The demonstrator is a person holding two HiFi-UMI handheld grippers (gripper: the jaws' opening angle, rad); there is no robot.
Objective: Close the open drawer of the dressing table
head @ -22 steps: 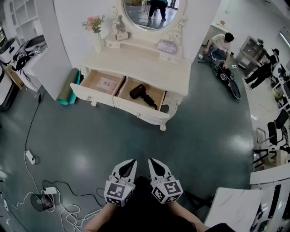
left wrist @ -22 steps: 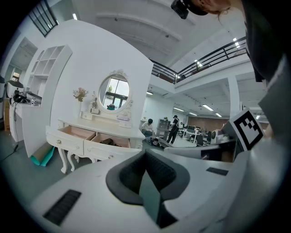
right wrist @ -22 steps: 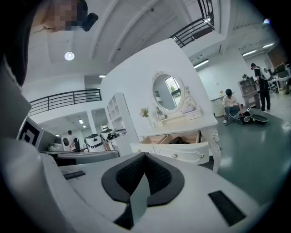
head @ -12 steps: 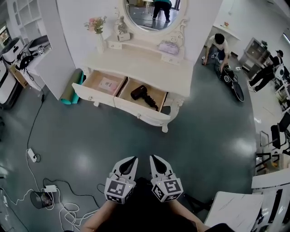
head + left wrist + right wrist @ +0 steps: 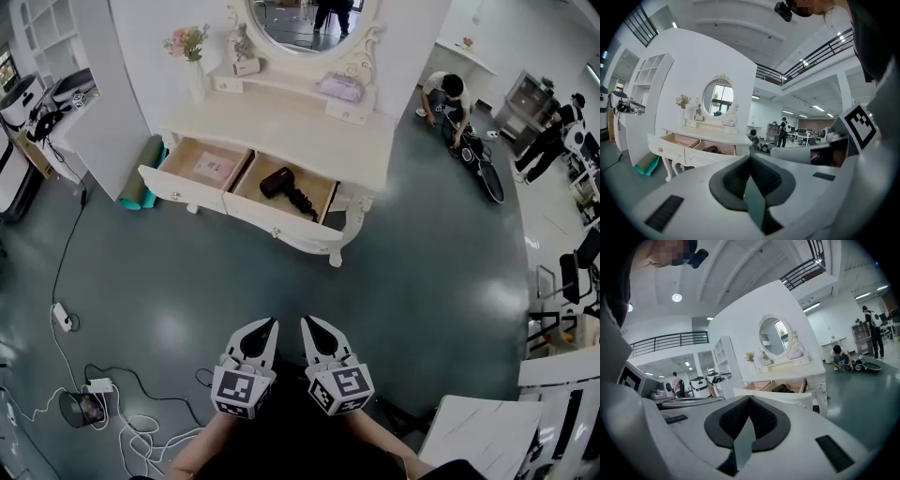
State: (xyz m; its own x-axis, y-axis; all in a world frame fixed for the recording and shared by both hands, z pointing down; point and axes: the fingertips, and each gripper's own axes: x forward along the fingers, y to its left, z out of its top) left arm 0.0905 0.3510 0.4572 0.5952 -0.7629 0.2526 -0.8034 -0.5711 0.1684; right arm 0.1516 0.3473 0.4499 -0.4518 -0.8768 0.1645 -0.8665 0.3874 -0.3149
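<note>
1. Head view, looking steeply down: a white dressing counter [image 5: 281,127] stands vs. a white wall at top of frame. An oval mirror [image 5: 302,14] hangs above it, w/ a flower vase [image 5: 195,56] on its top at view left.
2. Both drawers stand open, side by side. The view-left drawer [image 5: 178,190] holds a flat card [image 5: 212,166]. The view-right drawer [image 5: 281,228] holds a dark hair dryer [image 5: 284,190].
3. L claw [image 5: 269,324] & R claw [image 5: 308,324] sit low in frame, side by side near the person's body. They are well apart from the counter, w/ dark floor [image 5: 394,281] btwn.
4. In each claw's own view: L claw [image 5: 749,157] has its jaws pressed together, nothing btwn them. R claw [image 5: 750,397] is the same, empty.
5. A teal rolled mat [image 5: 141,178] lies by the counter's view-left end. Cables [image 5: 103,389] trail on the floor at lower left.
</note>
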